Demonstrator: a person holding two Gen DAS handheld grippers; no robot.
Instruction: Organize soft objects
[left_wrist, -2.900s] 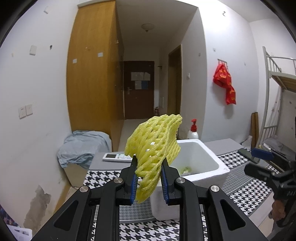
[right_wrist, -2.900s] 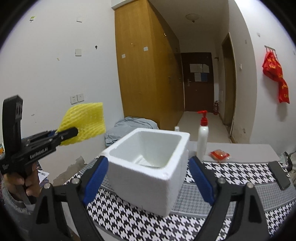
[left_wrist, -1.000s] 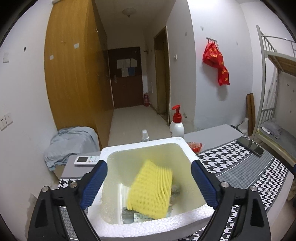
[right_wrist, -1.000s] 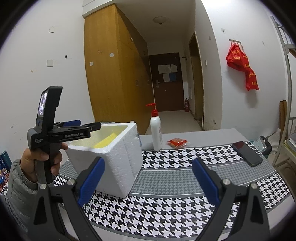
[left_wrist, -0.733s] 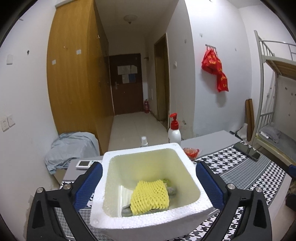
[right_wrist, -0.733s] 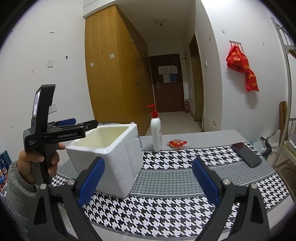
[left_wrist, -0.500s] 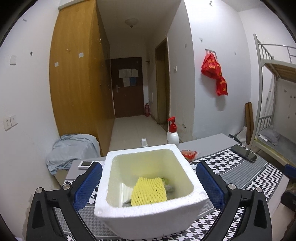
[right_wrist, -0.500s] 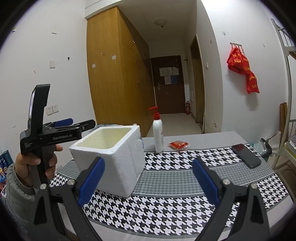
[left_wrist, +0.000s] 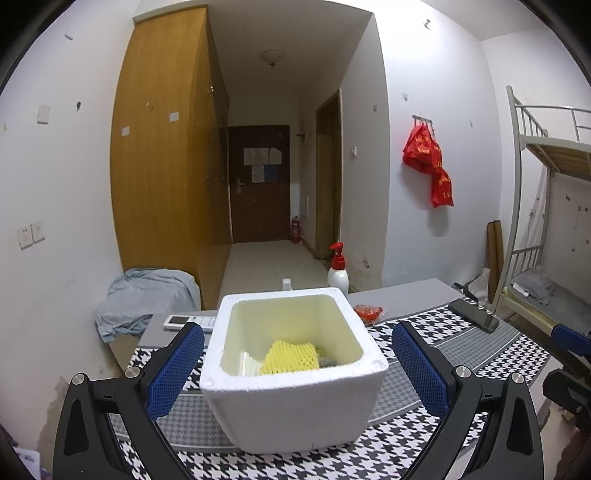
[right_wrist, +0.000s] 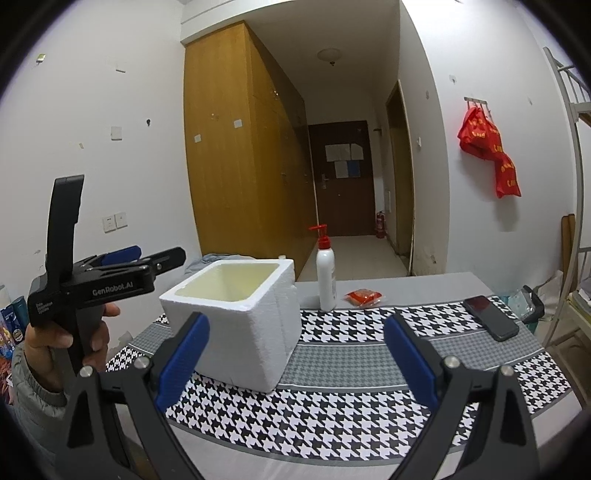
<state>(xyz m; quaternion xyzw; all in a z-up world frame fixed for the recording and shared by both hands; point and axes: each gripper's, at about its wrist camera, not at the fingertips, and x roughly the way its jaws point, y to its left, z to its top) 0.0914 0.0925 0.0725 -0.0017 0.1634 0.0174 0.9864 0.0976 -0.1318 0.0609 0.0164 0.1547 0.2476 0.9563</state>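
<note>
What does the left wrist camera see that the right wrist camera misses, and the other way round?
Only the left wrist view looks down into the foam box, showing the yellow foam net lying inside; it also catches a remote behind the box. Only the right wrist view shows the left gripper from the side, with the hand holding it, beside the box. Both show the box, pump bottle, red packet, phone and checked tablecloth.

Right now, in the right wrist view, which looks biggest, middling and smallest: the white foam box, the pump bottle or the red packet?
1. White foam box, clearly the largest, though it also sits nearest the camera.
2. Pump bottle, tall and slim.
3. Red packet, smallest, lying flat beside the bottle.
</note>
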